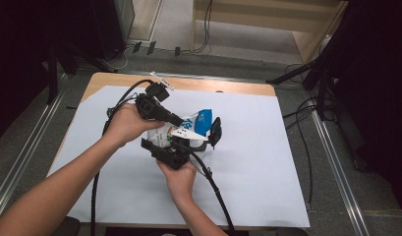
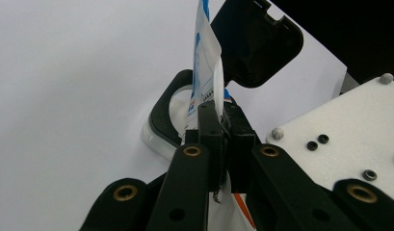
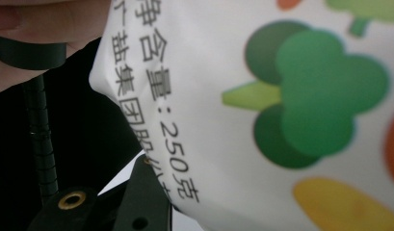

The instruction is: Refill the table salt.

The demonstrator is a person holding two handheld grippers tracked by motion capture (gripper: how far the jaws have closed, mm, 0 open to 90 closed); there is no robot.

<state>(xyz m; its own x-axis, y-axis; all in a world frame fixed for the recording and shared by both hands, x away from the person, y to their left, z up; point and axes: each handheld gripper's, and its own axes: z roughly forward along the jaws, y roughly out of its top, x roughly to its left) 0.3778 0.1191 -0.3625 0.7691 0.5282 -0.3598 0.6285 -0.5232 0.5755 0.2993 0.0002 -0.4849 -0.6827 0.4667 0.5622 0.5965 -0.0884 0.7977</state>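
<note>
A white and blue bag (image 1: 196, 123) printed with vegetables and "250" hangs between both grippers near the table's middle. My left gripper (image 1: 181, 122) is shut on the bag's thin top edge (image 2: 204, 62), its jaws pressed together (image 2: 223, 115). My right gripper (image 1: 178, 145) is just below it, and the bag's printed face (image 3: 262, 120) lies right against its camera. One black finger (image 3: 146, 192) shows at the bag's lower corner; the other is hidden behind the bag. Under the bag stands a white container with a black rim (image 2: 163, 103) and an open black lid (image 2: 255, 41).
White paper (image 1: 262, 162) covers the wooden table (image 1: 213, 87). A small white and metal item (image 1: 160, 78) lies at the far edge. Black cables (image 1: 215, 189) trail from both grippers toward the person. The container (image 1: 202, 146) and its raised lid (image 1: 215, 132) are just right of the grippers.
</note>
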